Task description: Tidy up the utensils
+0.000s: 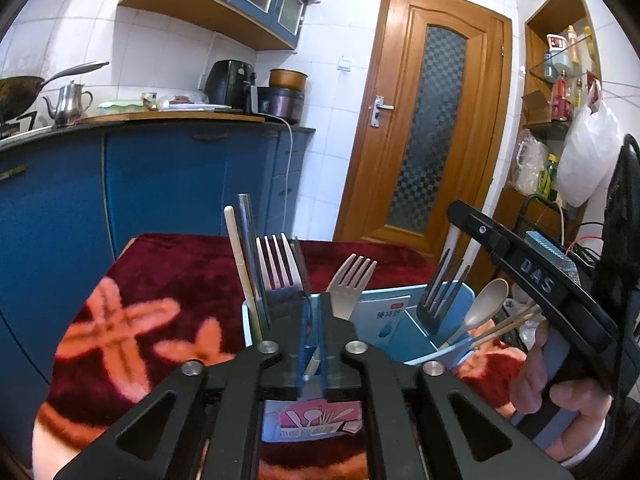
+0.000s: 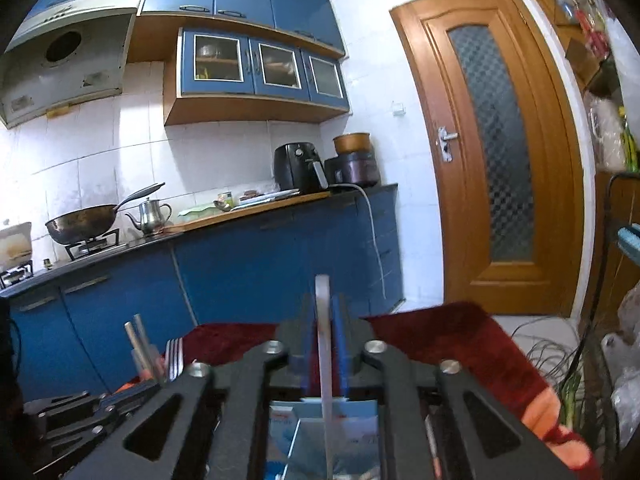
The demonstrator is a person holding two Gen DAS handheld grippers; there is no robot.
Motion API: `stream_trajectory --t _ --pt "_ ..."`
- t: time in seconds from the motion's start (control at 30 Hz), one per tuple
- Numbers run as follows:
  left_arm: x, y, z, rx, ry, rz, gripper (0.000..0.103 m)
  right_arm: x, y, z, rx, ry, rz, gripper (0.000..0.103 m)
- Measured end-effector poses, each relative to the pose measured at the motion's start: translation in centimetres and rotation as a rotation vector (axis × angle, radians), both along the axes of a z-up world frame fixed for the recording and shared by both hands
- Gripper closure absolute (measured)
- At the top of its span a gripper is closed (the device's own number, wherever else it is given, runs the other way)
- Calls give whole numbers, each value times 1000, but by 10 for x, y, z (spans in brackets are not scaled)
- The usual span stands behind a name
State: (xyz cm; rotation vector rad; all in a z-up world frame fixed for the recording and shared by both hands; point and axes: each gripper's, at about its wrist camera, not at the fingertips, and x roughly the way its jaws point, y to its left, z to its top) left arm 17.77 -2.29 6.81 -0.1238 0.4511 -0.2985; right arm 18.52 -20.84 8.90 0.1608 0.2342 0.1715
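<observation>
1. Blue utensil holder point(image 1: 400, 344) sits on the tabletop, on a dark red blanket point(image 1: 168, 280) with an orange pattern. It has several compartments with dividers between them.
2. Left compartment: steel fork point(image 1: 278, 264) tines up, a pale chopstick point(image 1: 240, 264) and a steel rod-like piece point(image 1: 250, 248) beside it, all upright and leaning slightly.
3. Middle: beige fork point(image 1: 350, 280), tines up, next to a white card point(image 1: 382, 312) with a red mark.
4. Right side: dark fork point(image 1: 442, 284) tines up, beige spoon point(image 1: 486, 304) bowl up, thin wooden sticks point(image 1: 508, 324) angled out to the right.
5. Left gripper point(image 1: 314, 320): jaws close together right over the near rim of the holder; something thin and pale sits low between the blue pads. Can't tell if it's actually clamped.
6. Right gripper point(image 2: 326, 332): jaws pinching a thin translucent white handle point(image 2: 324, 340), held edge-on and upright, above an open compartment of the holder point(image 2: 320, 432). Which utensil it is can't be told.
7. In the left wrist view, the right gripper point(image 1: 532, 276) shows at the right, held in a hand point(image 1: 560, 392), close to the spoon side of the holder.
8. Background: blue cabinets point(image 2: 240, 272), wok point(image 2: 80, 224) on the stove, steel kettle point(image 2: 150, 212), black air fryer point(image 2: 298, 168), wooden door point(image 2: 496, 148).
</observation>
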Motion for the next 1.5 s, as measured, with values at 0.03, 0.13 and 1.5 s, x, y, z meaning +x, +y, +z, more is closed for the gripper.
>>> stream_trajectory --t 0.03,0.13,1.5 --pt "-2 -1 2 2 1 0 88 -3 0 1 5 -2 9 66" --pt "-9 -1 7 7 -7 2 81 -16 -2 7 6 -8 24 66" --pt "-184 22 -27 95 -111 199 30 -220 -4 -38 -83 0 50 8"
